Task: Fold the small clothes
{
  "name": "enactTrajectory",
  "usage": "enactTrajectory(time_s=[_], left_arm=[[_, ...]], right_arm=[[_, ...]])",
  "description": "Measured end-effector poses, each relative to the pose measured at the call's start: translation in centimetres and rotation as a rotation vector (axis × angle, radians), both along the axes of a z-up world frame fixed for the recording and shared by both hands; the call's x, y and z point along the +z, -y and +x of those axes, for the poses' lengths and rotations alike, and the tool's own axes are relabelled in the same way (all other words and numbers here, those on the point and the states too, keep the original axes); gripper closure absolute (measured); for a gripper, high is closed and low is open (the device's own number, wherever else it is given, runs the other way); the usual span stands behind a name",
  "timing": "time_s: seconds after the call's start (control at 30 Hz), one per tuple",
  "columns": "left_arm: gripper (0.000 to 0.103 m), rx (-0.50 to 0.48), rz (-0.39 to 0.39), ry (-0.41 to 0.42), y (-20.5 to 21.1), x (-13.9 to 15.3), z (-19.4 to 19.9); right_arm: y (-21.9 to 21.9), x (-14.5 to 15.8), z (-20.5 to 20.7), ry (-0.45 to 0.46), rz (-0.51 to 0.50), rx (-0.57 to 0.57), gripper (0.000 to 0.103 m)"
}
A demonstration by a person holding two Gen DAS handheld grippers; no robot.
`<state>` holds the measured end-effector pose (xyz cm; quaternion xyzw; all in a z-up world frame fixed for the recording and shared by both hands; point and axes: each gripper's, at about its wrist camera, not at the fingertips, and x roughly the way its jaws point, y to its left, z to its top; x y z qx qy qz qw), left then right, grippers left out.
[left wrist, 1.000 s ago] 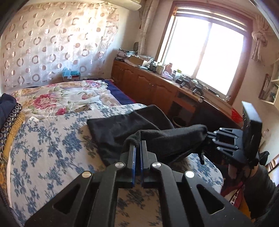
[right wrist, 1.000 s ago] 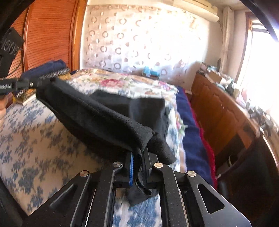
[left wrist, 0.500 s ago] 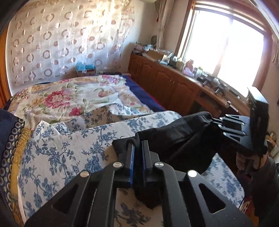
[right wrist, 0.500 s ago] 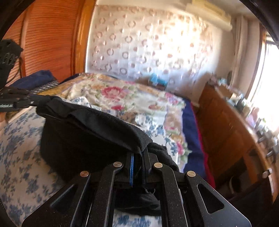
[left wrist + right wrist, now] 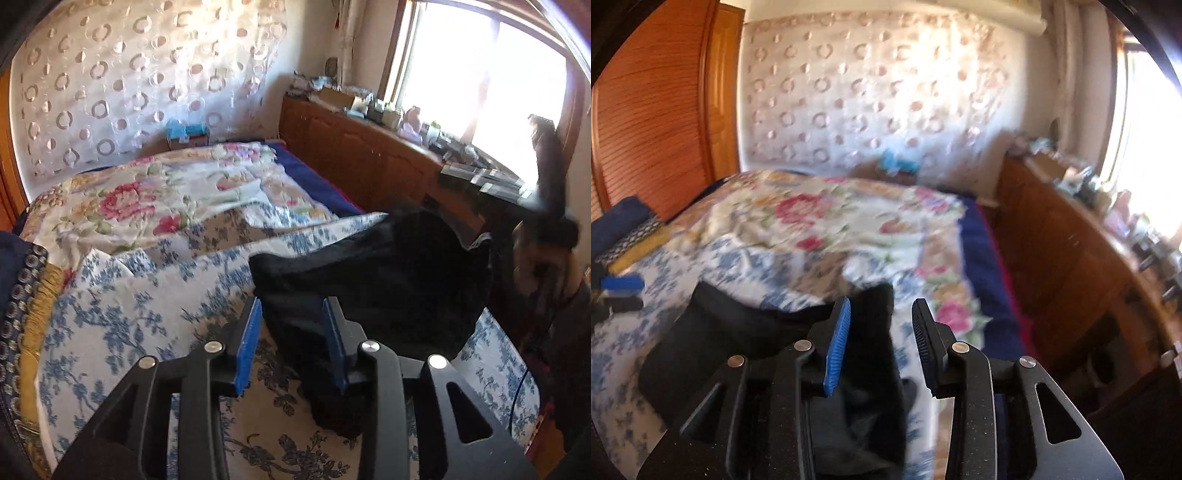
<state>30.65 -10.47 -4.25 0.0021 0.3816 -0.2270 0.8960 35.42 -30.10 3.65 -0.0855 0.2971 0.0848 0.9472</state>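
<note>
Item: black garment (image 5: 373, 280), soft knit or fleece, laid in a doubled-over heap on the blue-and-white floral bedspread (image 5: 122, 314) at the near end of the bed.
Location: near the bed's near right corner in the left wrist view; the flowered quilt (image 5: 147, 195) lies further up the bed, apart from it.
Long axis: judged to run across the bed, from one gripper to the other; the exact outline is lost in the dark cloth.
Left gripper (image 5: 291, 321): jaws have just been opening and now stand apart; a corner of the garment lies between them, touching the inner face of the right-hand blue pad, not pinched.
Right gripper (image 5: 881, 317): jaws have just been opening and now stand apart; a black fold stands up between them, unpressed. This view is blurred.
Relation to jaws: the garment's bulk lies ahead and to the right of the left gripper, ahead and to the left of the right gripper; each holds station at one end, so neither is clearly nearer.
Stage, as judged: one fold is laid down and released; a further fold is probably needed.
Next move, as judged: a new edge must be picked from either end.
Surroundings: wooden cabinet (image 5: 369, 162) under the window, cluttered on top; folded dark blue cloth (image 5: 617, 225) at the bed's left side.
</note>
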Motion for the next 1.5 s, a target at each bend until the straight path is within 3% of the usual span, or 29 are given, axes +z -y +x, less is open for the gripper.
enactTrajectory(time_s=[0.13, 0.37, 0.7, 0.83, 0.87, 1.0, 1.03, 1.17, 1.37, 1.43, 1.47, 1.5], left_arm=[[0.070, -0.024, 0.019, -0.028, 1.1, -1.1, 0.3], [0.070, -0.021, 0.064, -0.037, 2.1, -1.8, 0.8], [0.070, -0.010, 0.083, -0.047, 2.3, -2.7, 1.1], [0.070, -0.009, 0.083, -0.054, 2.3, -3.0, 1.3], [0.070, -0.008, 0.083, -0.055, 2.3, -3.0, 1.4], [0.070, -0.004, 0.084, -0.053, 2.2, -3.1, 1.5], [0.070, 0.002, 0.083, -0.049, 2.1, -3.1, 1.6], [0.070, 0.064, 0.065, -0.025, 0.8, -3.0, 2.4], [0.070, 0.069, 0.041, -0.052, -0.1, -3.4, 3.1], [0.070, 0.060, 0.031, -0.071, -0.1, -3.7, 3.5], [0.070, 0.054, 0.028, -0.082, 0.0, -3.8, 3.5], [0.070, 0.043, 0.029, -0.098, 0.2, -4.0, 3.8]], right_arm=[[1.2, 0.3, -1.5, -0.014, 0.049, 0.013, 0.068], [2.4, -1.7, -5.5, -0.083, 0.086, 0.026, 0.048], [0.2, -1.1, -9.6, -0.072, 0.088, 0.119, 0.045], [-0.5, -3.1, -8.4, -0.112, 0.009, 0.125, 0.045], [-0.6, -3.5, -7.9, -0.123, -0.008, 0.124, 0.047], [0.3, -4.4, -5.8, -0.148, 0.013, 0.127, 0.092], [0.8, -4.2, -5.4, -0.134, 0.033, 0.131, 0.098], [4.0, -2.8, -4.0, -0.049, 0.139, -0.016, 0.101], [4.9, -3.9, -2.7, -0.121, 0.183, -0.051, 0.101], [4.8, -3.9, -2.8, -0.134, 0.178, -0.060, 0.097], [4.8, -3.9, -3.0, -0.139, 0.177, -0.061, 0.086], [4.7, -4.0, -3.1, -0.145, 0.184, -0.053, 0.061]])
